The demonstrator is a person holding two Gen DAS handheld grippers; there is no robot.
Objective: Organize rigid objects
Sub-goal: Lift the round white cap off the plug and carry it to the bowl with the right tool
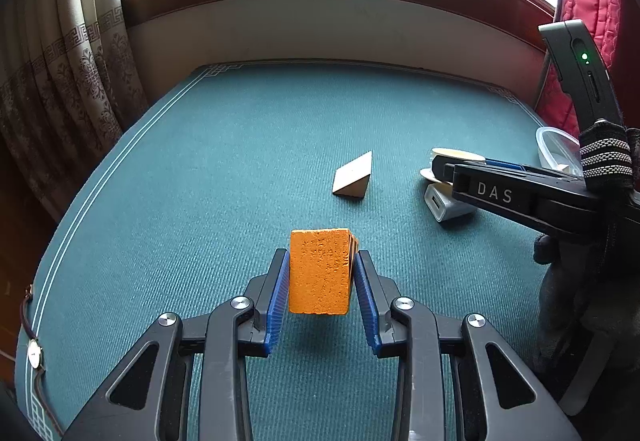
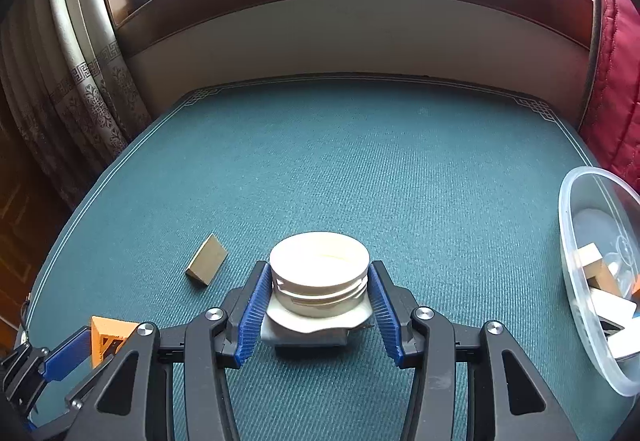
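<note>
Orange block point(image 1: 319, 271), rough and speckled on its broad face with ribbed slots showing along its right edge, sits clamped between the blue-padded fingers point(image 1: 280, 297) of the left gripper point(image 1: 320, 261), lifted clear of the green table point(image 1: 200, 169) with its shadow below it. In the right wrist view the same block point(image 2: 105, 337) shows an open triangular lattice on its end.

Ahead of the left fingers and a little to their right lies a pale wooden wedge point(image 1: 354, 177), resting on one slanted face, well apart from the block. Farther right, the right gripper point(image 1: 442, 171) reaches in, its black arm printed with the white letters "DAS".

From the right wrist view, the right gripper point(image 2: 318, 281) has its fingers point(image 2: 252, 309) set around a cream threaded cap point(image 2: 319, 273) with a wide flange, which rests on top of a small grey box point(image 2: 304, 335). The pads stand close on both sides of the cap, but whether they press on it cannot be told. The wedge point(image 2: 207, 259) lies to the left of these fingers. At the far right stands a clear plastic bowl point(image 2: 568, 209) holding wooden and white pieces.
</note>
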